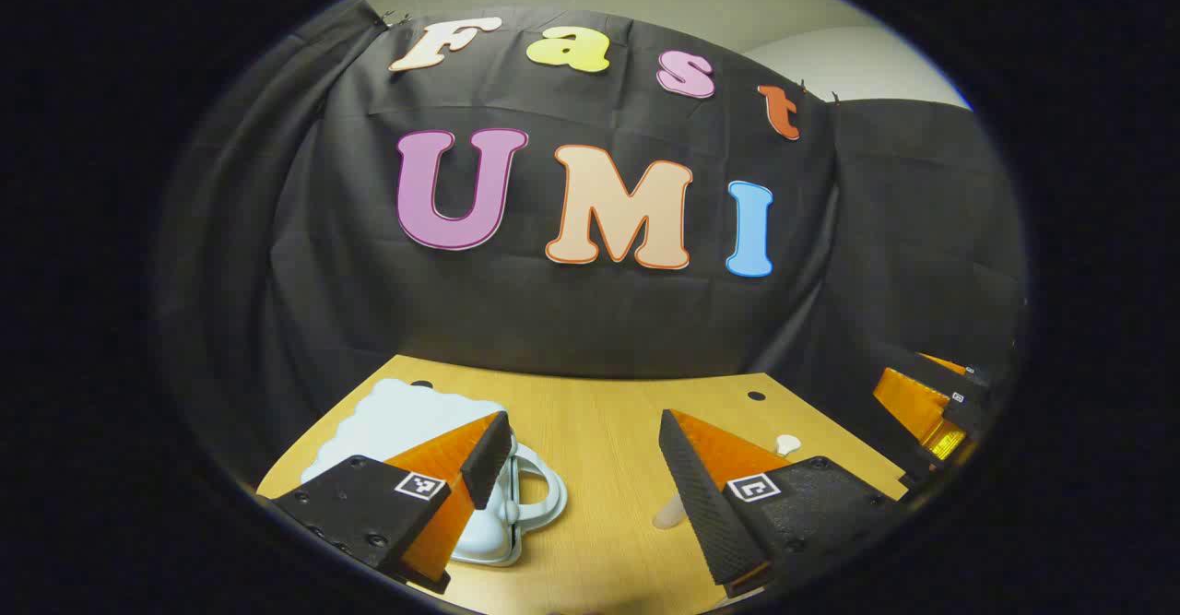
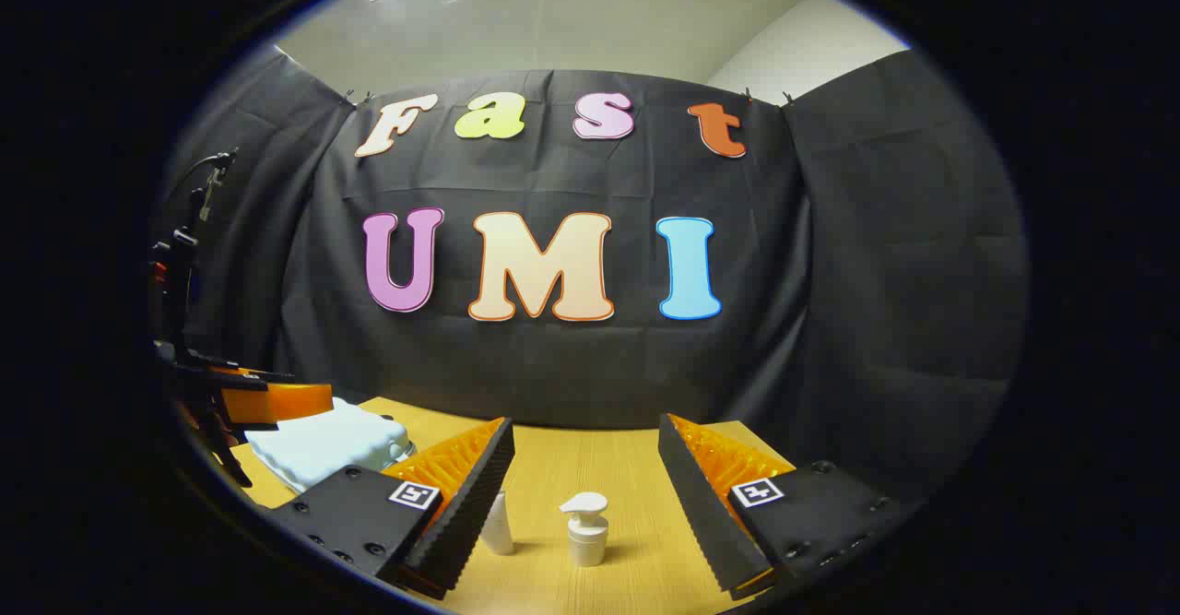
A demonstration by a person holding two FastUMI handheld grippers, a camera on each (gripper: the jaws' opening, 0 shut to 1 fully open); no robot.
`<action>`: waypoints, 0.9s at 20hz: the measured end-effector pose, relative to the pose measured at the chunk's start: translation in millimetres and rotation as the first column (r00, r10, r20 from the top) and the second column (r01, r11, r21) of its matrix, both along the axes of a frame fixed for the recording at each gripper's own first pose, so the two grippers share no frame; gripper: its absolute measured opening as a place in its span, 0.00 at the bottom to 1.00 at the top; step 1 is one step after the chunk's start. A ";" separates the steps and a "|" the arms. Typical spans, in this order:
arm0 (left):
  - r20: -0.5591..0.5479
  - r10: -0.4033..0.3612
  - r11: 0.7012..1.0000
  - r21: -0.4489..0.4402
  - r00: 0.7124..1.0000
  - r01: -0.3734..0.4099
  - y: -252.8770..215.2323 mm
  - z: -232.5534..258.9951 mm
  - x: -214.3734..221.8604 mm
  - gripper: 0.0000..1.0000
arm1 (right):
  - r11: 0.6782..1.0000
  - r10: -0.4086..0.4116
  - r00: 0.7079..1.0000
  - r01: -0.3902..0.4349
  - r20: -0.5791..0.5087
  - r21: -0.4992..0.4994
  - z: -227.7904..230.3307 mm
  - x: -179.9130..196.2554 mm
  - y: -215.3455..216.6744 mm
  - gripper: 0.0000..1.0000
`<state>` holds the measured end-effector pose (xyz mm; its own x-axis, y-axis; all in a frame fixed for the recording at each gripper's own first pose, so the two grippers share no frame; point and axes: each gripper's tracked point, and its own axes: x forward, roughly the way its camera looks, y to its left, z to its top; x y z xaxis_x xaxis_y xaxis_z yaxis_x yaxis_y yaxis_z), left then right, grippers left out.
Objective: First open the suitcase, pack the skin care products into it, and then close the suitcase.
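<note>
Both fingers of the left gripper (image 1: 585, 477) stand wide apart, holding nothing. Just behind them, a small pale blue suitcase (image 1: 406, 431) lies shut on the wooden table (image 1: 608, 412), its handle facing the camera. The right gripper (image 2: 585, 495) is wide apart and empty too. Between its fingers stand a white pump bottle (image 2: 586, 530) and a white tube (image 2: 498, 525). Nothing looks done yet: opening, packing and closing are all left, I think.
</note>
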<state>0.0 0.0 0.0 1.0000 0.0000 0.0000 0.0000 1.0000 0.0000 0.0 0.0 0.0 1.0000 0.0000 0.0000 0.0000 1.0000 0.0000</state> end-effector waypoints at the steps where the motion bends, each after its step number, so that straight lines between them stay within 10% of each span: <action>1: -0.007 0.005 1.000 -0.003 1.000 -0.005 1.2 -1.7 0.5 0.95 | 1.000 -0.004 1.000 0.004 -0.004 0.004 -2.2 0.7 -1.0 0.99; 18: -0.128 0.011 0.999 -0.047 0.992 -0.017 -0.8 -28.8 17.5 0.95 | 1.000 0.009 1.000 -0.009 -0.028 0.005 -9.5 9.9 -12.1 0.98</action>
<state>17.5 -0.8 -28.8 0.9917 0.0107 -0.1284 -0.0169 0.9988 -0.0469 9.9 -12.1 -9.5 0.9996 0.0092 -0.0277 -0.0091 0.9999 0.0049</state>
